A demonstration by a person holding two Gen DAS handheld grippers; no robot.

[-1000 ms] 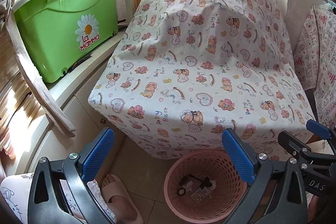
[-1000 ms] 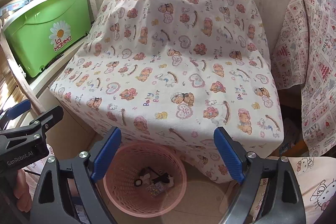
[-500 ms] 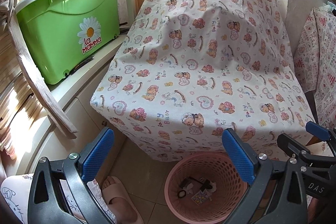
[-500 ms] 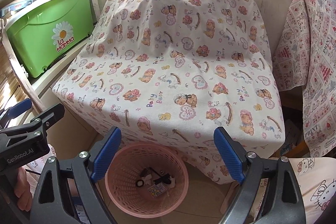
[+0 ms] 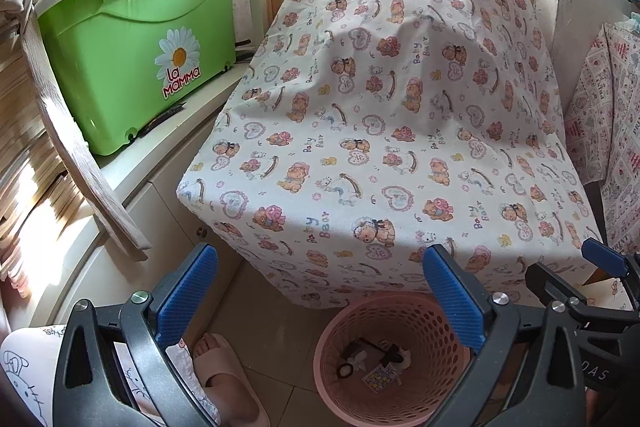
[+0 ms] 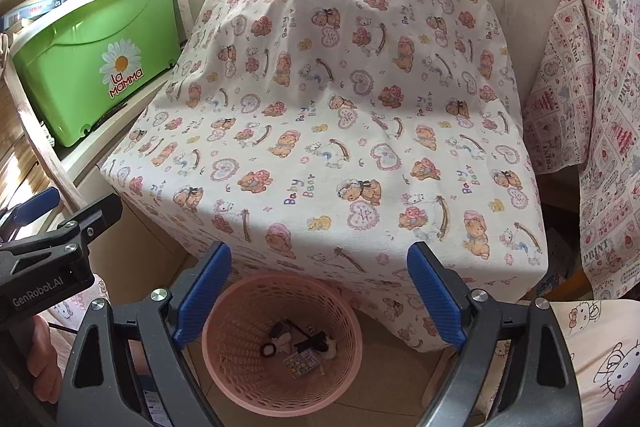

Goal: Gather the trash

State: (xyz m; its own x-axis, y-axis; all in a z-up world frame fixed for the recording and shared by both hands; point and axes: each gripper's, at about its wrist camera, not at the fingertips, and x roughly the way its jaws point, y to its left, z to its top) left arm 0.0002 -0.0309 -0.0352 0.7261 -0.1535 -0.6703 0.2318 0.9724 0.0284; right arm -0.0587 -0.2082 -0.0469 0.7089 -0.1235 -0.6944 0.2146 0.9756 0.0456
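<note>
A pink perforated waste basket (image 5: 348, 387) stands on the tiled floor at the front of a table draped in a bear-print cloth (image 5: 380, 115); it also shows in the right wrist view (image 6: 248, 383). Small bits of trash (image 6: 298, 349) lie on its bottom, among them a dark ring and a patterned card. My left gripper (image 5: 318, 297) is open and empty above the basket's left side. My right gripper (image 6: 318, 293) is open and empty above the basket's rim. The cloth's top (image 6: 340, 87) bears nothing.
A green "La Mamma" bin (image 5: 132, 47) sits on a white shelf at the left, with a wooden slat (image 5: 76, 155) leaning in front. A second patterned cloth (image 6: 592, 115) hangs at the right. A slippered foot (image 5: 224, 375) stands left of the basket.
Both cameras have drifted slightly back and up, so the table and basket sit a little lower in view. Both grippers stay open and empty.
</note>
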